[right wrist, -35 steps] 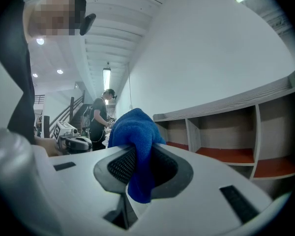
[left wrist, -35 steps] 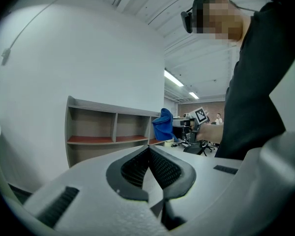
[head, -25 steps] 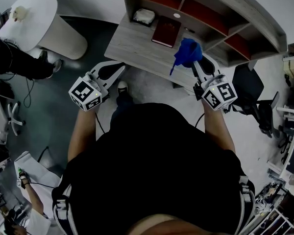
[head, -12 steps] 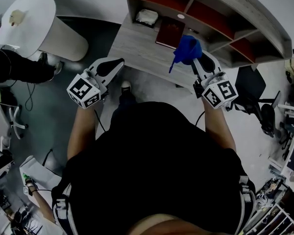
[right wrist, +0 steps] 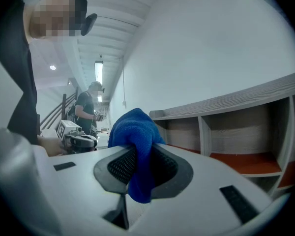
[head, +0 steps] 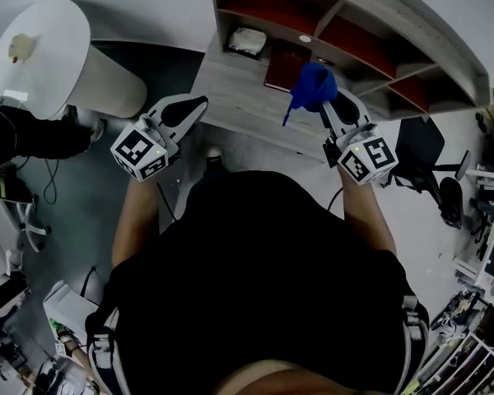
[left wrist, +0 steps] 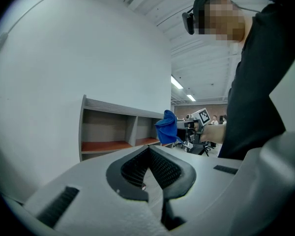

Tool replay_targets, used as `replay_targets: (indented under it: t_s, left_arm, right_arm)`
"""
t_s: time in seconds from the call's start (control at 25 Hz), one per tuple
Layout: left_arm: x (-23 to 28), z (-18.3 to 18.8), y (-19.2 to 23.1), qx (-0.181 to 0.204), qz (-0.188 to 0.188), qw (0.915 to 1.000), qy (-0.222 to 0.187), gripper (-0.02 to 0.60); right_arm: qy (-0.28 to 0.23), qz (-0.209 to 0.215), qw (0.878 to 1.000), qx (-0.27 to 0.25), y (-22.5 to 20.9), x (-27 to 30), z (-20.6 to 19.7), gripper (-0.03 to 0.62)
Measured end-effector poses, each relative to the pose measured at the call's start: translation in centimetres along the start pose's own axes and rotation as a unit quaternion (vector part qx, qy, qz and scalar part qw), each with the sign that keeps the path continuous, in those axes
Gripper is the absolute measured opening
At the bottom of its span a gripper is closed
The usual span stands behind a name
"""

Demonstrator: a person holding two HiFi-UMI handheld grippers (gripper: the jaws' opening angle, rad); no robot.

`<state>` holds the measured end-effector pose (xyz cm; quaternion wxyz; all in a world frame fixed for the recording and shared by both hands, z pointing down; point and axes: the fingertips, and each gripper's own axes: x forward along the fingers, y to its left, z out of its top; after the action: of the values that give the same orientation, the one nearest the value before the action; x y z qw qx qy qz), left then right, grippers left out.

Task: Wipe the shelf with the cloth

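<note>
Grey-wood shelf point(head: 370, 11), just ahead of our right claw point(head: 323, 99), has drawn nearer as we carry the blue cloth point(head: 313, 85) pinched in it over the surface point(head: 230, 89). Our left claw point(head: 193, 105) is closed, empty. Wiping looks imminent.

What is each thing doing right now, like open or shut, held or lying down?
Blue cloth: bunched up, pinched between jaws, a tail hanging down.
Right gripper: shut on the blue cloth.
Left gripper: shut, holding nothing.
Red book: closed, lying flat on the shelf.
Shelf: open at the front.
</note>
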<state>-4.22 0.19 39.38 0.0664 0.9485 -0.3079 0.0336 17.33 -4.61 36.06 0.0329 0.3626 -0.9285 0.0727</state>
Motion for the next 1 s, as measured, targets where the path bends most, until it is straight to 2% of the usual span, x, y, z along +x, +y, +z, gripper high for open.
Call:
replay_targets:
  t_s: [0.44,1.0]
  left_arm:
    - [0.0,1.1,6.5,-0.002,-0.028,0.9996,0.001,0.014]
    - [-1.1,0.3,12.9,-0.006,-0.062,0.9980,0.011,0.014]
  right_arm:
    - [-0.001,-0.027,1.000,0.002,-0.4,5.7,1.4,0.071]
    - [-0.007,-0.073,0.997,0.004,-0.1,11.1,2.0,0.071]
